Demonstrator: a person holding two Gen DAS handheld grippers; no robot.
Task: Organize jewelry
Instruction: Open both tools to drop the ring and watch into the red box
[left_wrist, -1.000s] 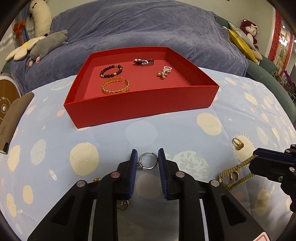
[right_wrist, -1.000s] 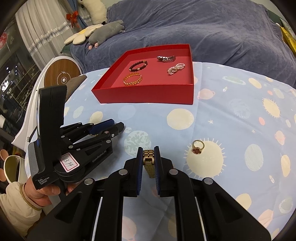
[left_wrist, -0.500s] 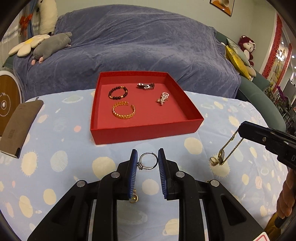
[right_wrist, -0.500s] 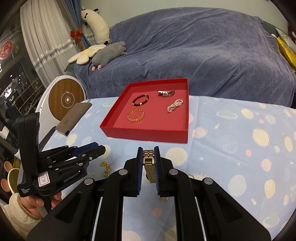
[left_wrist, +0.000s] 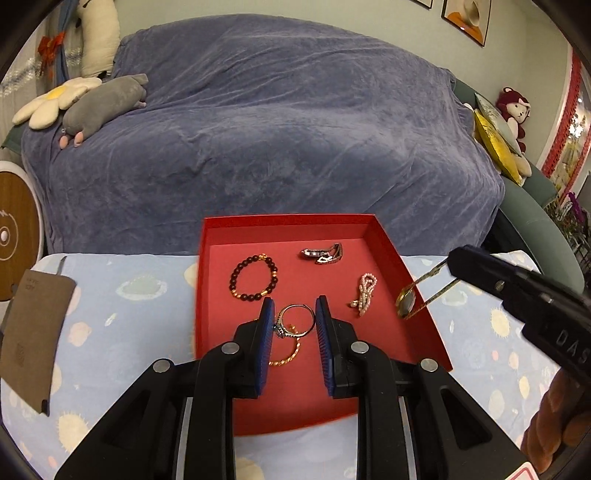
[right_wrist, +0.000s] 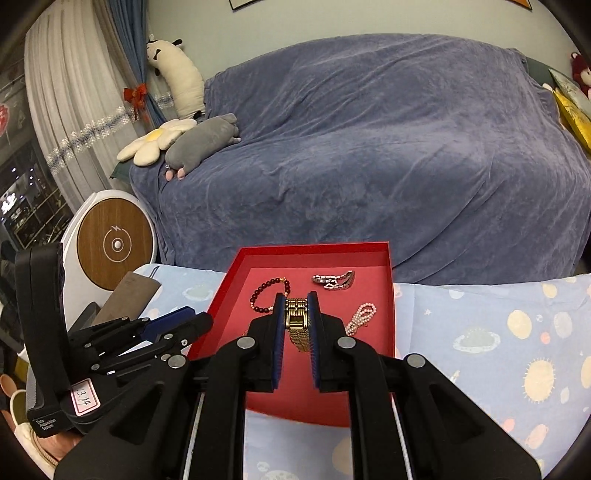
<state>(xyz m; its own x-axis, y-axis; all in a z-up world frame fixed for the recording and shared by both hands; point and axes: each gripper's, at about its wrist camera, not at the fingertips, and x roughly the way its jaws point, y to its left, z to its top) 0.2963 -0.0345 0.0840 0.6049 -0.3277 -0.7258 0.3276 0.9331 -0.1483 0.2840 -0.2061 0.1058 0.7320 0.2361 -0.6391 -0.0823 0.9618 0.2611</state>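
Both tools have swung up over the red tray (left_wrist: 421, 284), my left tool (left_wrist: 293, 319) clenched on the silver ring (left_wrist: 295, 320), right tool (right_wrist: 296, 314) gripping the gold watch (right_wrist: 297, 325), ready to drop.

Matt red cardboard tray (left_wrist: 413, 273); shiny metal ring (left_wrist: 295, 320); glossy gold watch (right_wrist: 297, 319) (linked band); velvety sofa cover (left_wrist: 280, 147).
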